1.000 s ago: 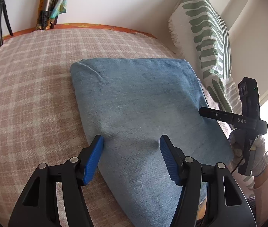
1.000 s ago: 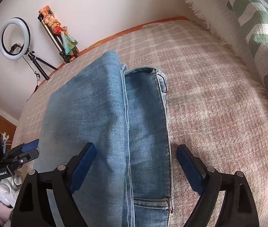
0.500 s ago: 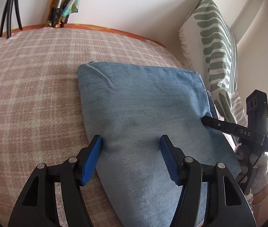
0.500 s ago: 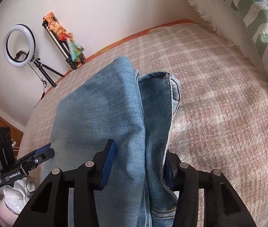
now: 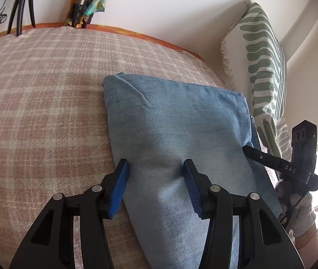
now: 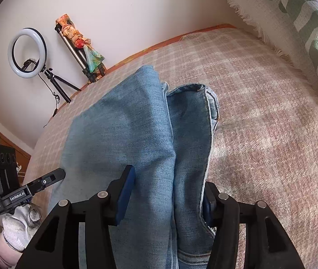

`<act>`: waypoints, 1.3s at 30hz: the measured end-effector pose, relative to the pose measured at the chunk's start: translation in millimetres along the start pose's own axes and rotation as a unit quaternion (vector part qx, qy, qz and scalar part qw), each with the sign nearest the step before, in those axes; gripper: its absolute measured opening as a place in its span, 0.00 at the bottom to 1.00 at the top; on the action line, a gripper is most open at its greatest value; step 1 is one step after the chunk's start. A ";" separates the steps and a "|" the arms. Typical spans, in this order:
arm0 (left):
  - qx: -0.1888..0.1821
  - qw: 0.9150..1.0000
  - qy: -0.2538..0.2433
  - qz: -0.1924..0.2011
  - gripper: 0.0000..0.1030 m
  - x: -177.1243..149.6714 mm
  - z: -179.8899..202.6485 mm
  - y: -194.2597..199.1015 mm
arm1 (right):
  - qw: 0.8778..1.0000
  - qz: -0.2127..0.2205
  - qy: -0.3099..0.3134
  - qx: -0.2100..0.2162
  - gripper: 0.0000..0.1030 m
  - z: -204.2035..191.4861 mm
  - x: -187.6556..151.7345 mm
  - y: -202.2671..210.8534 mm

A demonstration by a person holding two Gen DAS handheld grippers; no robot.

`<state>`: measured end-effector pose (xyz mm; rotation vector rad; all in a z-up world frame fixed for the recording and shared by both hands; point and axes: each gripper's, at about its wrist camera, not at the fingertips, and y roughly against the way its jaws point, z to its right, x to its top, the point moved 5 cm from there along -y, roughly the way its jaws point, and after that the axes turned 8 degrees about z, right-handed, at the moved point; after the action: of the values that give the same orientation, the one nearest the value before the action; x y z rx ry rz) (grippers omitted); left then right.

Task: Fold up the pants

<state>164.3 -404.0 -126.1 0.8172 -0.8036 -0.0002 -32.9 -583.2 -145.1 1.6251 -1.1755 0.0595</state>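
The right gripper [image 6: 165,195] had just been easing its jaws, with bunched layers of the pants [image 6: 136,134] gathered between its pads. The left gripper [image 5: 155,186] stood at medium width, straddling the near fold edge of the denim; a firm grip there could not be confirmed. The pants lay folded on the checked bedspread [image 5: 35,100]. The denim appeared soft, fairly heavy and non-slip; hold was best taken through all layers at an edge

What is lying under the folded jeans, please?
The jeans rest on a pink checked blanket, which shows on every side of them. Whatever sits directly beneath the denim is covered and cannot be seen.
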 end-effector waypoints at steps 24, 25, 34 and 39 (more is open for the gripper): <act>0.015 0.997 -0.068 0.028 0.14 0.6 20.6 7.1 | 0.991 0.021 0.080 -0.101 0.25 -27.7 6.7 6.6; 0.014 0.997 -0.070 0.031 0.13 1.5 21.6 8.9 | 0.990 0.023 0.086 -0.105 0.24 -30.0 7.4 8.0; 0.003 0.993 -0.101 0.058 0.11 9.2 37.3 24.3 | 0.984 0.064 0.123 -0.112 0.21 -57.8 17.5 33.7; -0.013 0.993 -0.092 0.067 0.10 16.5 40.0 33.1 | 0.980 0.088 0.143 -0.108 0.20 -79.3 23.0 47.2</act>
<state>140.7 -411.6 -77.6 0.7441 -1.0291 0.0341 -14.9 -534.8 -65.2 1.2717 -1.0586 0.2615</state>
